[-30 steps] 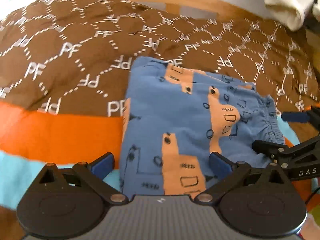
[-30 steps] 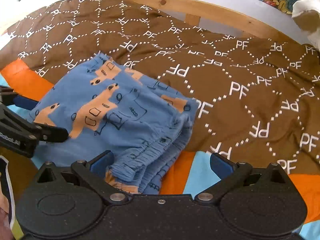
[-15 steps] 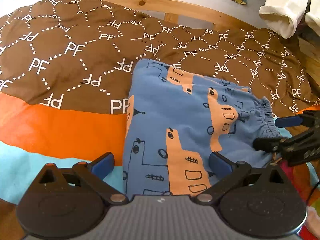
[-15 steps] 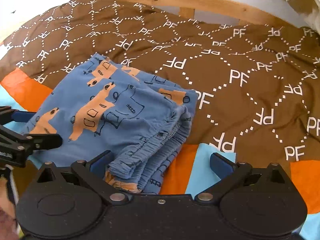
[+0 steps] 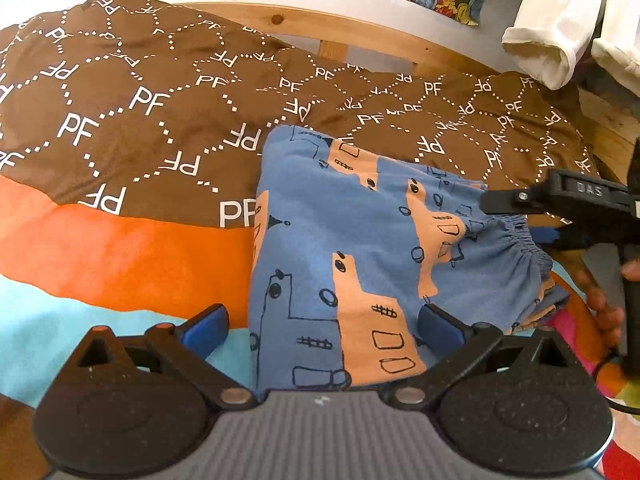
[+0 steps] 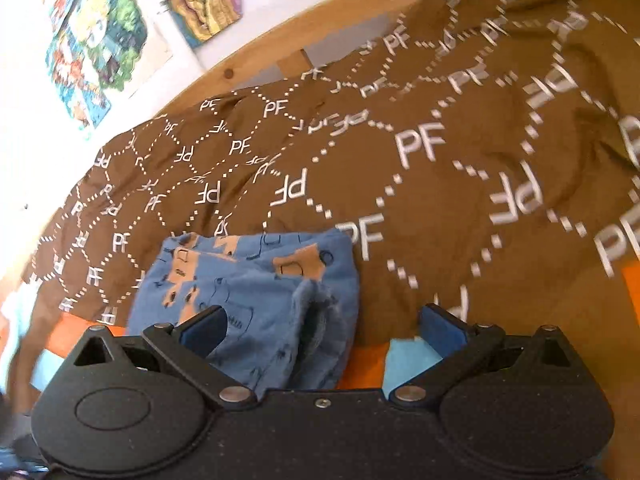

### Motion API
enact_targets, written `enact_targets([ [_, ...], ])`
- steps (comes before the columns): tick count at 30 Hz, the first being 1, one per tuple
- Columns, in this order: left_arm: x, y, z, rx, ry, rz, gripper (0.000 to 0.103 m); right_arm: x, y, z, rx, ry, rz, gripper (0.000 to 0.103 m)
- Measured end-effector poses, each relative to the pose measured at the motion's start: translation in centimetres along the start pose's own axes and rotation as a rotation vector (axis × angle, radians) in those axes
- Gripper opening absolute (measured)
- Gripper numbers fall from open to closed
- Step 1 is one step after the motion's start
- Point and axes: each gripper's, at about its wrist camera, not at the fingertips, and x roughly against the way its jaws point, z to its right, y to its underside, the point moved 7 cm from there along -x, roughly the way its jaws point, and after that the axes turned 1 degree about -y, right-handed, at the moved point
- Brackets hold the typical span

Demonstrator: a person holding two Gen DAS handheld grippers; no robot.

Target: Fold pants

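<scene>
**Left wrist view: both tools lift away from the folded pants**

Left wrist view shows, up close, the left hand-held gripper with its two blue pads spread wide and nothing between them. It hangs over the near edge of the pants. The pants are blue with orange shapes. They lie in a small folded stack on the bed cover, partly on the orange stripe and partly on the brown part with white letters.

A bit farther off, on the right, is the right hand-held gripper. A second ago it sat low beside the stretchy waistband. Now it is higher and reaches over that band, and some of the person's fingers show under it. In its own view the right hand-held gripper is wide too and holds nothing. That view has swung a lot and is blurry, so the tool is moving fast. The left view has also pulled back: more of the wall shows than before.

Farthest away are the wooden bed rail, bright pictures on the wall, and a white cloth hanging at the right.

The pants have kept their folded shape through all this. So the folding looks done, or nearly done, and both tools seem to be leaving.
</scene>
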Motion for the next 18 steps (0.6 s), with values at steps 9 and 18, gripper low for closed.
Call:
enact_targets([
  [9,-0.1,0.1,-0.1,0.004,0.021,-0.005,0.103,-1.6,-2.2,0.7,-0.036,-0.095,-0.002,0.102],
  [18,0.0,0.1,-0.3,0.019,0.043,-0.002,0.103,-2.3,-2.1,0.5,-0.143,-0.299,0.010,0.098],
])
